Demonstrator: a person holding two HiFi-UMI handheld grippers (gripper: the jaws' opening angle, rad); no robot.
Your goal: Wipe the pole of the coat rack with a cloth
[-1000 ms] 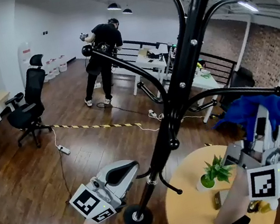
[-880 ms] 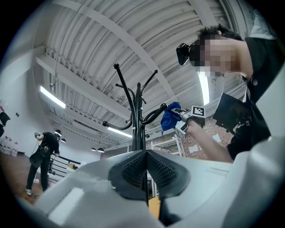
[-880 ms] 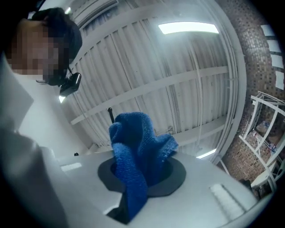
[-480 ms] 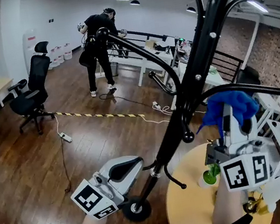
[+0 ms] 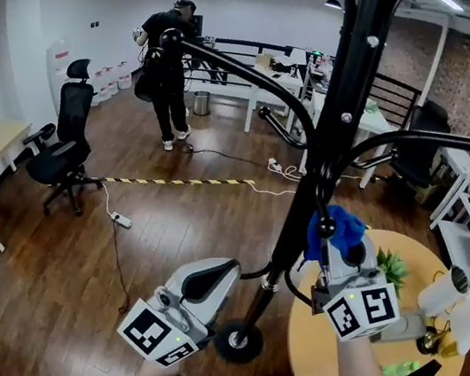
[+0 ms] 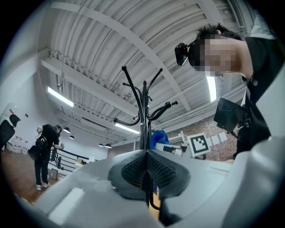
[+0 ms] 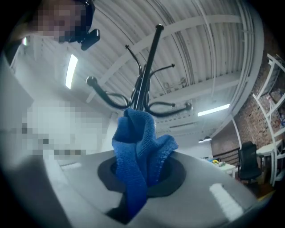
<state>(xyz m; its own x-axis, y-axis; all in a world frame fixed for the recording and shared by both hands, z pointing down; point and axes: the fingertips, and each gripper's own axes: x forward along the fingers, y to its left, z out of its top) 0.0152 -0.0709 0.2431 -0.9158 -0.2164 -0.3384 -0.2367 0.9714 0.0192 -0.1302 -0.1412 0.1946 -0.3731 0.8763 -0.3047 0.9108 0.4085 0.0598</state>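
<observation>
The black coat rack pole (image 5: 341, 101) slants up from its round base (image 5: 237, 340) to the top right of the head view. My left gripper (image 5: 230, 273) is shut on the pole low down; in the left gripper view the pole (image 6: 144, 111) rises straight out of the closed pads (image 6: 133, 171). My right gripper (image 5: 335, 244) is shut on a bunched blue cloth (image 5: 334, 226), which sits against the pole just below the lowest hooks. The right gripper view shows the cloth (image 7: 138, 156) standing out of the jaws, with the pole (image 7: 149, 67) right behind it.
A round yellow table (image 5: 313, 367) with a small potted plant (image 5: 394, 264) stands under my right arm. Curved hooks (image 5: 444, 146) jut out around the pole. Further off are a black office chair (image 5: 65, 145), a person (image 5: 166, 60), desks and striped floor tape (image 5: 171, 183).
My right gripper carried the blue cloth from the far right leftward up to the pole. The left gripper kept its hold low on the pole.
</observation>
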